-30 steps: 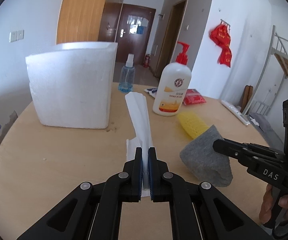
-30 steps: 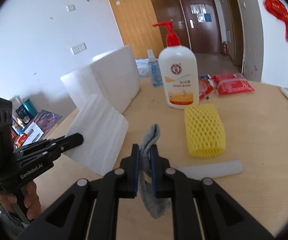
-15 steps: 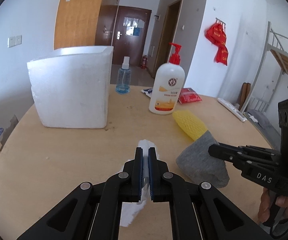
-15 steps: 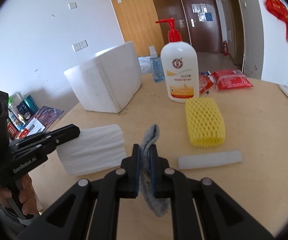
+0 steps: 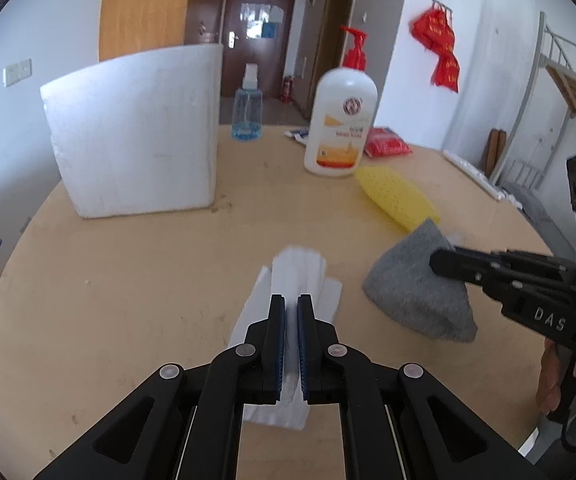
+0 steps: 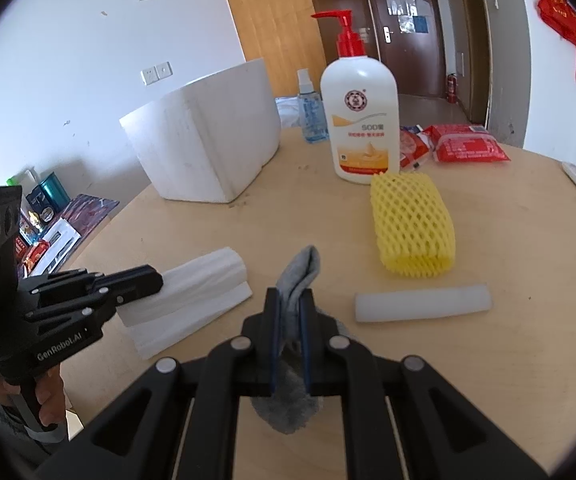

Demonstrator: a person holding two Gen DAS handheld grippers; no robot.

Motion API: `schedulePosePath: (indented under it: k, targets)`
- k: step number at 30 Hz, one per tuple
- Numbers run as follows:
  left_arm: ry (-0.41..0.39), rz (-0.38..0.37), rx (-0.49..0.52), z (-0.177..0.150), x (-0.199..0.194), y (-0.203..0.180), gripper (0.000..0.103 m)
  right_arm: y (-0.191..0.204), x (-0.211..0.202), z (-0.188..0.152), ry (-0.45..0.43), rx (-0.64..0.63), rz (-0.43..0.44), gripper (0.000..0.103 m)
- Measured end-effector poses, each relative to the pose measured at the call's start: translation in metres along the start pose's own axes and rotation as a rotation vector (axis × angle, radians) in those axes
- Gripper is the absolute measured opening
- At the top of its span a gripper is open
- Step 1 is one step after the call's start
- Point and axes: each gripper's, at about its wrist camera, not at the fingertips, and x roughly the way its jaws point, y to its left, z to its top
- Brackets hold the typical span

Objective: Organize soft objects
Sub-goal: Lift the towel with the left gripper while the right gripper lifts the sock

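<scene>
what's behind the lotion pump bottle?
Behind the pump bottle: red snack packets on the table and a blue spray bottle to its left. Whatever lies directly behind its body is covered.

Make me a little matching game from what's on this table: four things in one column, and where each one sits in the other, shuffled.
Things:
1. grey cloth
2. white folded tissue
3. yellow foam net
4. white foam tube

Places:
A. lying free on the table, just in front of the yellow net
B. pinched in the left tongs
C. right in front of the lotion pump bottle
D. pinched in the right tongs

Pairs: 1-D, 2-B, 3-C, 4-A
</scene>
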Motion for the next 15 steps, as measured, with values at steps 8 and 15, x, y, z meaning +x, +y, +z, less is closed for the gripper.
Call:
schedulePosePath:
  k: [8, 15]
  targets:
    - [0.014, 0.041, 0.040, -0.004, 0.006, -0.007, 0.069, 0.000, 0.000, -0.001, 0.003, 0.000, 0.006, 0.012]
    - [0.071, 0.048, 0.034, -0.005, 0.023, -0.004, 0.068, 0.000, 0.001, -0.001, 0.004, 0.001, 0.011, 0.012]
